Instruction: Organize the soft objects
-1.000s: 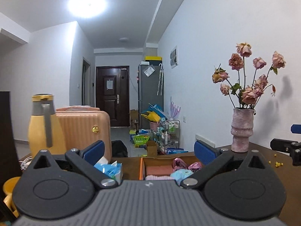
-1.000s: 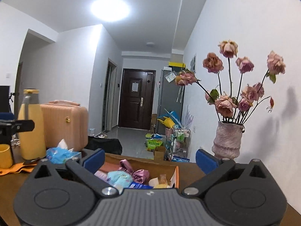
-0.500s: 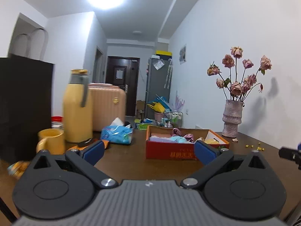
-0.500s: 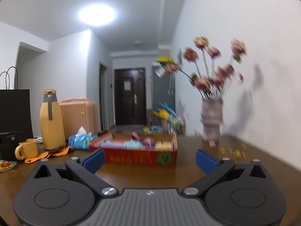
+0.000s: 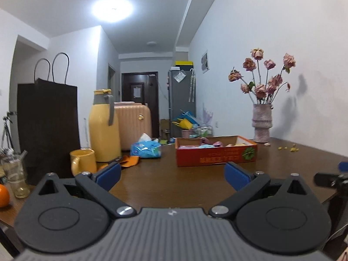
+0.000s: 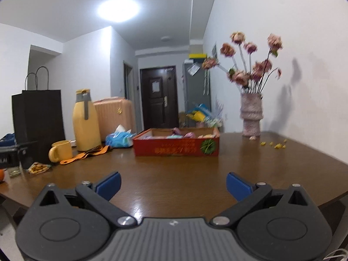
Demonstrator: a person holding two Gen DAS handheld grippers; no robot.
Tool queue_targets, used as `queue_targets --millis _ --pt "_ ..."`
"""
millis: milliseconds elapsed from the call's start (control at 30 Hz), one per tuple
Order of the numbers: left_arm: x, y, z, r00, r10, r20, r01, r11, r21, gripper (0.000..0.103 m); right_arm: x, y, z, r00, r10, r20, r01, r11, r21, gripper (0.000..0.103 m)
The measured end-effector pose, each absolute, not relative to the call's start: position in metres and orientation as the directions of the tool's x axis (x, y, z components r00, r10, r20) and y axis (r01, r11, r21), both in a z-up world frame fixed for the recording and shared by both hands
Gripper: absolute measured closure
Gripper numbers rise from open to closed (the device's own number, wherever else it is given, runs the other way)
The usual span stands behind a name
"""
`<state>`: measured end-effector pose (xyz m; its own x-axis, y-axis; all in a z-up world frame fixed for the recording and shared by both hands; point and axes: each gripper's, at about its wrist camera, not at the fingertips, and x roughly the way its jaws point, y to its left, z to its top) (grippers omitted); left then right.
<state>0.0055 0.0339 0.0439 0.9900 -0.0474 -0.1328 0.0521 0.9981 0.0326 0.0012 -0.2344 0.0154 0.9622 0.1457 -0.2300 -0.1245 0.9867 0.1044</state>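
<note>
several soft items in red box

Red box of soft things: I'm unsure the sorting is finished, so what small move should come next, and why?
Probably ease the right gripper, open and empty, forward toward the red box. The soft items lie inside it, well beyond both grippers; the left gripper is open and empty too.

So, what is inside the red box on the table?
Inside the red box lie soft pieces in pink, light blue and yellow, only their tops showing. The front wall hides whatever is below the rim.
</note>
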Motion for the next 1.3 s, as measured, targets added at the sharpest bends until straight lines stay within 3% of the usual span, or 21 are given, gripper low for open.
queue_targets --millis 1300 --pt "0.011 0.040 0.043 0.986 -0.045 -0.160 0.051 0.998 0.035 0.000 0.010 -0.235 0.017 0.965 0.117 -0.235 -0.099 0.991 0.087 0.000"
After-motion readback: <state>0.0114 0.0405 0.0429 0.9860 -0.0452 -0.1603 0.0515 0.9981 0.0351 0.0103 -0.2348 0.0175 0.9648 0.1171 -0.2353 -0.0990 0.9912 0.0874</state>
